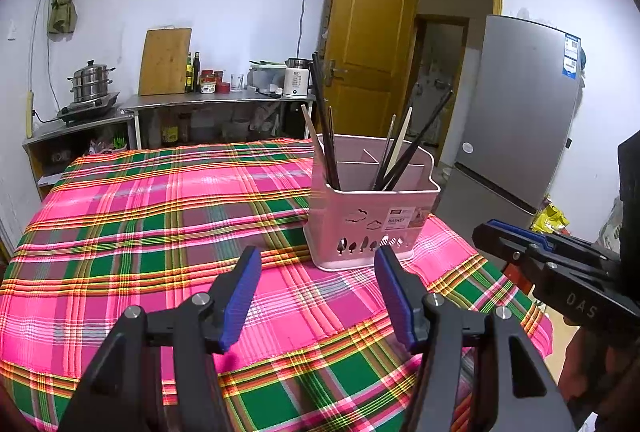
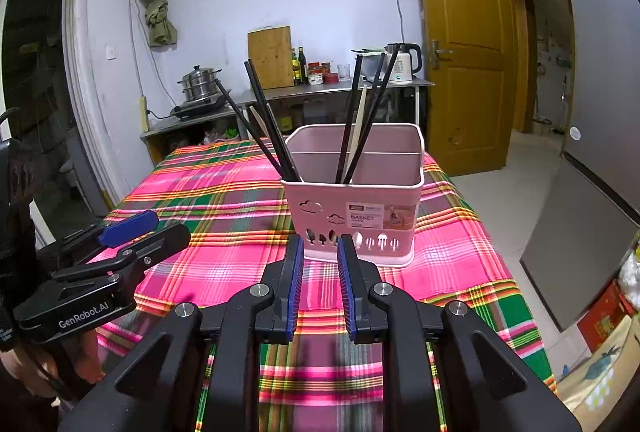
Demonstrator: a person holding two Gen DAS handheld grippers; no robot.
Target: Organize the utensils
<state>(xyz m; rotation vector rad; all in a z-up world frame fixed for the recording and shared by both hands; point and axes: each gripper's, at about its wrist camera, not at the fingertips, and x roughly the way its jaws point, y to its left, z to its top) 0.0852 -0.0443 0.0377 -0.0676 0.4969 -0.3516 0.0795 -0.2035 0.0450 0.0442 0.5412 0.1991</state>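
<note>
left gripper point(image 1: 318, 296) jaws wide, right gripper point(image 2: 319, 284) narrower, both empty.

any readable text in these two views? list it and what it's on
"BASKET" – sticker on the pink utensil basket; the smaller print around it is too blurred to read.
"GenRobot.AI" – body of the left hand-held gripper.
"DAS" – body of the right hand-held gripper, cut off at the frame edge.
"55°" – white kettle, faint.
Blue labels on the fridge: too small to read.
</note>
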